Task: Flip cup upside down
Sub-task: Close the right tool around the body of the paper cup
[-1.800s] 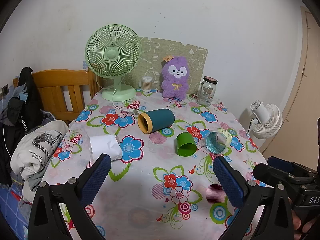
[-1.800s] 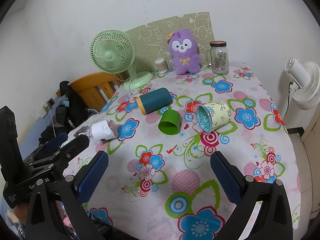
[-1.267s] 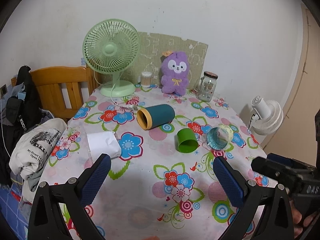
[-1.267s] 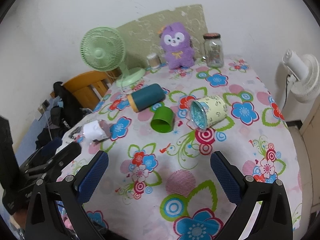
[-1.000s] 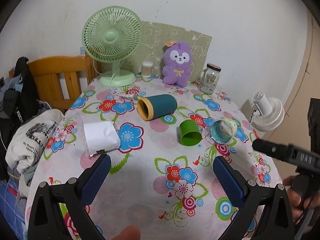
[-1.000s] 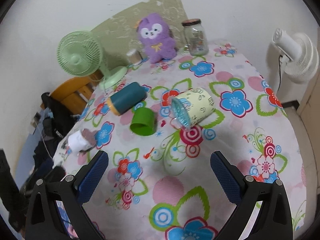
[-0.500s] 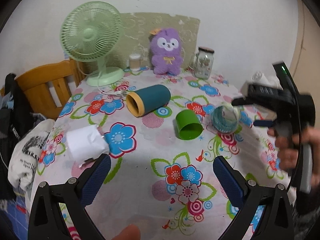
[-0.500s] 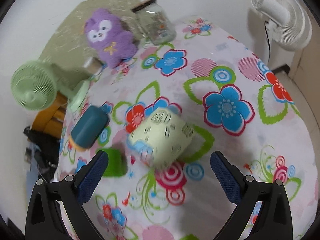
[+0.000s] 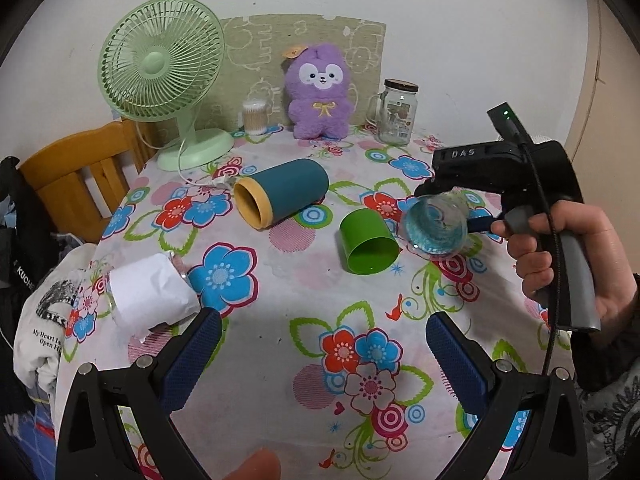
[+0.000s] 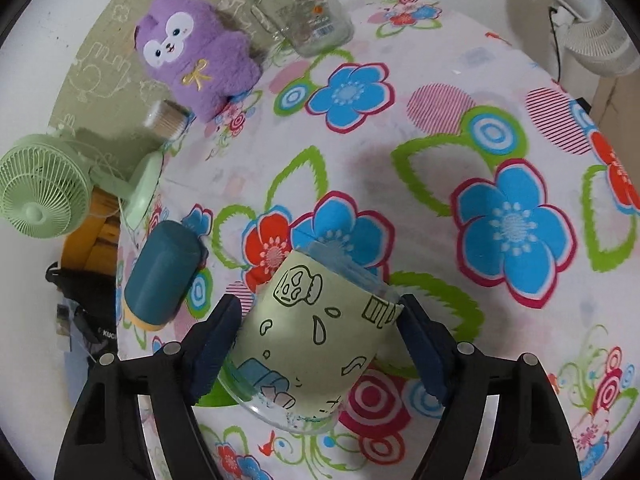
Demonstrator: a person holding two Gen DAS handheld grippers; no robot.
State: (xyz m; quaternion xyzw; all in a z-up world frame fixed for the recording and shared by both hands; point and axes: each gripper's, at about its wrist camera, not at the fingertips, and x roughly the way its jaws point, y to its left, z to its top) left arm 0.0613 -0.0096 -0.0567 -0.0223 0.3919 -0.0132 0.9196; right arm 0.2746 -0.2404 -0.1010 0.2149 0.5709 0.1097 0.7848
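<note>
A glass cup with a pale green doodle sleeve (image 10: pixel 320 336) lies on its side on the floral tablecloth (image 10: pixel 460 128). My right gripper (image 10: pixel 320 330) straddles it, its blue pads close on both sides; I cannot tell if they touch. In the left wrist view the cup's open mouth (image 9: pixel 435 225) faces the camera, with the right gripper's body (image 9: pixel 496 172) over it. A green cup (image 9: pixel 368 241), a teal cup with a yellow rim (image 9: pixel 280 193) and a white paper-wrapped cup (image 9: pixel 148 295) also lie on their sides. My left gripper (image 9: pixel 320 350) is open and empty above the near table.
A green desk fan (image 9: pixel 162 68), a cotton swab jar (image 9: pixel 254 117), a purple plush toy (image 9: pixel 318 92) and a glass jar (image 9: pixel 398 112) stand along the back. A wooden chair (image 9: pixel 76 176) and clothes (image 9: pixel 44 328) are left. A white fan (image 10: pixel 576 12) stands past the right edge.
My right gripper has swung in over the table and come down around the doodle cup, jaws narrowing. My left gripper has edged forward and stayed open.
</note>
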